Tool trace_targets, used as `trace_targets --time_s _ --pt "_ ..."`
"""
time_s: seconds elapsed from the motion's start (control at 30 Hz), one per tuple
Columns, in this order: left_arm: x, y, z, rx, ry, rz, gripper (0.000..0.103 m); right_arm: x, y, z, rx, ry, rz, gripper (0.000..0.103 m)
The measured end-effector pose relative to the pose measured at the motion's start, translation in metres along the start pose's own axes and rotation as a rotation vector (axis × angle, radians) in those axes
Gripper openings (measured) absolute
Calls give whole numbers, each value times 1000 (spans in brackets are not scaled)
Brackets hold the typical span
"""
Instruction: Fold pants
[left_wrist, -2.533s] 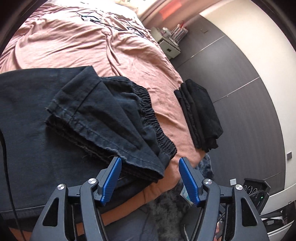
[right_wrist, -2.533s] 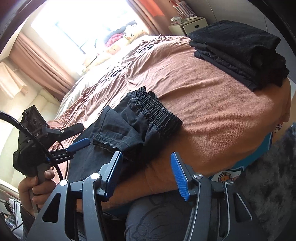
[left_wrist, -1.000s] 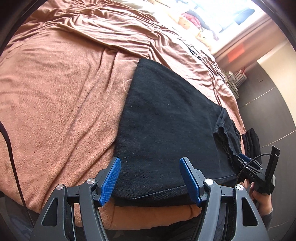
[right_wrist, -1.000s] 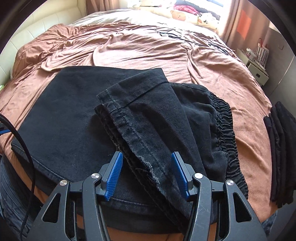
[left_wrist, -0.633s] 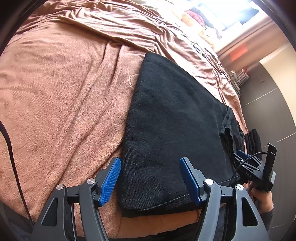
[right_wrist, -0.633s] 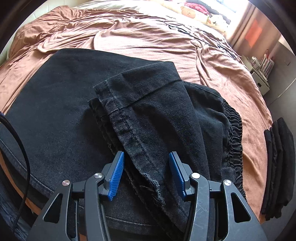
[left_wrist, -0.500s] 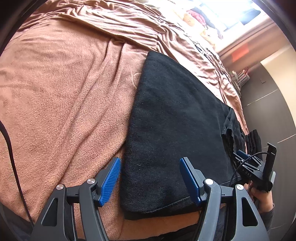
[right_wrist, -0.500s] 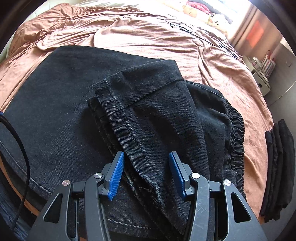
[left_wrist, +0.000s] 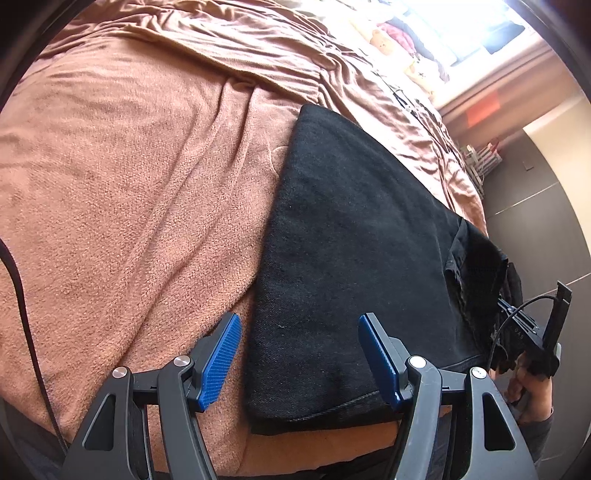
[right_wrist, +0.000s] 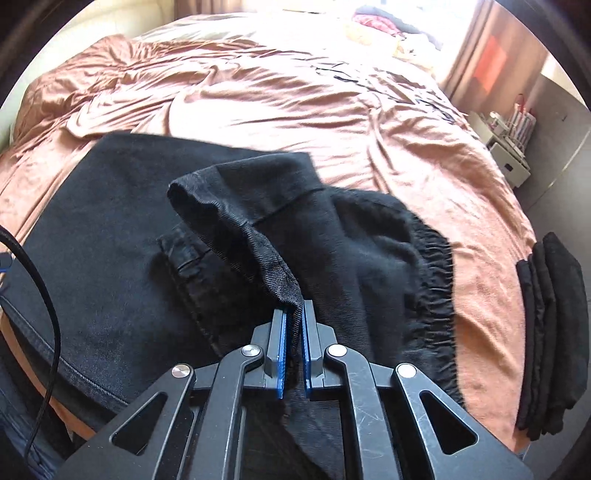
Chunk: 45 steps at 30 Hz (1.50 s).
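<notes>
Pants (right_wrist: 110, 236) on the bed — right gripper (right_wrist: 293, 332) just clamped their hem, left gripper (left_wrist: 299, 354) open above

One pair of black pants (right_wrist: 122, 236) is lying mid-frame; one stack (right_wrist: 550, 332) of dark folded clothes is sitting at right; two tongs are showing, left (left_wrist: 299, 360) and right (right_wrist: 293, 350).

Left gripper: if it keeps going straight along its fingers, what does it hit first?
Most likely the black pants: their near folded corner lies between the open fingers of the left gripper, just ahead and below. The left pad sits over the brown blanket beside the edge. Depth is unclear in the fisheye view.
</notes>
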<state>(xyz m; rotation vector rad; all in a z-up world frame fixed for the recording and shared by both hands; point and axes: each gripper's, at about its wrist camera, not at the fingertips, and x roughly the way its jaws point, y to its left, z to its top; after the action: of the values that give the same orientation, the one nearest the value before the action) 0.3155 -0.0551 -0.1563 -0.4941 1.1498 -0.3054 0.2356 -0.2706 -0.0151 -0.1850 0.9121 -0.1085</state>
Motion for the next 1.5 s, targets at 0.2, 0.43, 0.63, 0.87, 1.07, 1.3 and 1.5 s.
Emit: trace_targets --time_s 0.2,0.43,0.63,0.87,1.07,1.3,1.5 --pt "1 -4 1 -1 -2 6 68 -14 -25 -4 76 -26 -37 4" --pt "5 -4 3 -5 -1 24 68 -20 -52 -4 132 -47 -67 4" --pt "6 -4 4 -9 0 29 68 -12 -83 8 180 -24 -62 4" --pt "4 -4 4 -13 -6 25 68 -33 -89 9 221 -54 -79 9" --pt "3 -1 1 -15 -3 26 68 -39 -49 -8 127 -25 46 11" --pt "-1 4 -2 -30 -7 24 68 -35 -16 -18 38 -4 103 46" --pt "-4 6 -2 -35 -10 16 68 -25 5 -21 -26 38 158 46"
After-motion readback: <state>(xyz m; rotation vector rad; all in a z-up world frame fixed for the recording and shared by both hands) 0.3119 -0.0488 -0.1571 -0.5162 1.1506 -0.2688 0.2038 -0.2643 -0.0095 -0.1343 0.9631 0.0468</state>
